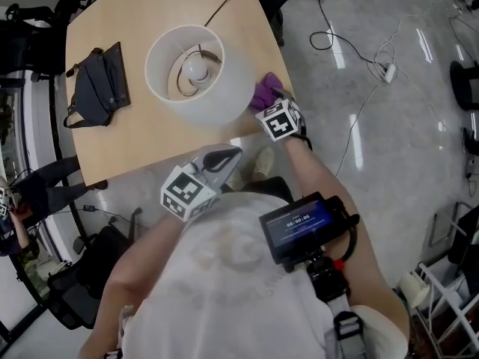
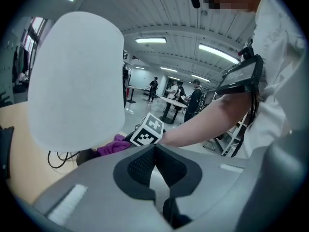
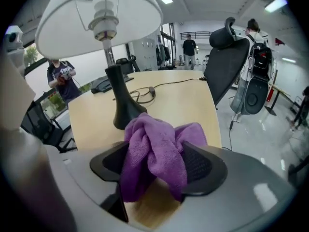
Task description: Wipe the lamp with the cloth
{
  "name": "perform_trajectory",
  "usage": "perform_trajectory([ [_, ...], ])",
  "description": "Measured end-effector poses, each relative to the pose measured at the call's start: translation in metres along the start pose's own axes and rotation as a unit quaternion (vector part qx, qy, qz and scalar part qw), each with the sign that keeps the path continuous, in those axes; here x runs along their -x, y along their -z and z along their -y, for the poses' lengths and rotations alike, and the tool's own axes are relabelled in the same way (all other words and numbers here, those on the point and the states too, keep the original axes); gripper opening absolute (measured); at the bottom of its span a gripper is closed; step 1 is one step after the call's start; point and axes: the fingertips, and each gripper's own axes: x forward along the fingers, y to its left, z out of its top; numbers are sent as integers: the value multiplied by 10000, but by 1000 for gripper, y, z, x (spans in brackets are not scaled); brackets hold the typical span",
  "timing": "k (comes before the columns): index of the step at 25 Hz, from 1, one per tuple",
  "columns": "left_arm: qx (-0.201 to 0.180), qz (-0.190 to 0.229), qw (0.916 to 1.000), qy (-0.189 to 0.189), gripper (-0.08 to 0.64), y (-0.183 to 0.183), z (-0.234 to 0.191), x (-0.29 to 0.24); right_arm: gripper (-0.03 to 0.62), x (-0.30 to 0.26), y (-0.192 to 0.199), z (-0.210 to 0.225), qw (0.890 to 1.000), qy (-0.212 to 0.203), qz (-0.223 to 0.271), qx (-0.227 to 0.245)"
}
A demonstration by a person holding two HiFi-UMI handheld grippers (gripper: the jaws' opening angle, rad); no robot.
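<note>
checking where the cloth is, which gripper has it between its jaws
The right gripper: the purple cloth sits bunched between its wide-apart jaws. The left gripper's jaws are together, with nothing between them.

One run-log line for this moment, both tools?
left tool: shut, empty | right tool: open, purple cloth between jaws | lamp: upright

Lamp base [image 3: 126, 111]: in your head view, mostly hidden inside the shade [image 1: 228, 88].
Cloth [image 1: 263, 92]: there, only a purple corner shows past the shade.
Bench [image 1: 150, 137]: far side cut off at the top edge.
</note>
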Motion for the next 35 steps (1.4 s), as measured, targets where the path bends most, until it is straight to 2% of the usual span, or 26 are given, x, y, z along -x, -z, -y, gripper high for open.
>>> perform_trajectory([
  [3,-27,-65,10000,-63,0,4,1,3,249,-2,1,2,9999,106,-74,104],
  [6,-67,-64,9999,-137,0,3,0,4,182,3,3,1,9999,-18,12,144],
  [10,-169,27,9995,-267,0,-3,-2,8,160,18,6,3,9997,-123,184,36],
  [14,-210,72,9992,-340,0,-3,-5,19,156,43,12,13,9983,-68,446,-370],
  [18,-376,285,9986,-250,0,-19,-1,23,156,74,24,23,9949,74,703,-720],
  [22,-425,445,9981,-103,0,-31,1,27,155,109,13,21,9864,9,1259,-1061],
  [25,-481,573,9971,107,0,-36,4,32,153,135,-4,11,9715,-139,1834,-1492],
  [28,-539,686,9959,250,0,-42,3,38,152,161,-28,1,9498,-253,2488,-1878],
  [32,-641,821,9939,355,0,-49,-1,52,152,207,-71,-12,9079,-574,3515,-2212],
  [35,-784,891,9922,374,0,-52,-5,62,152,233,-100,-11,8798,-661,4059,-2382],
])
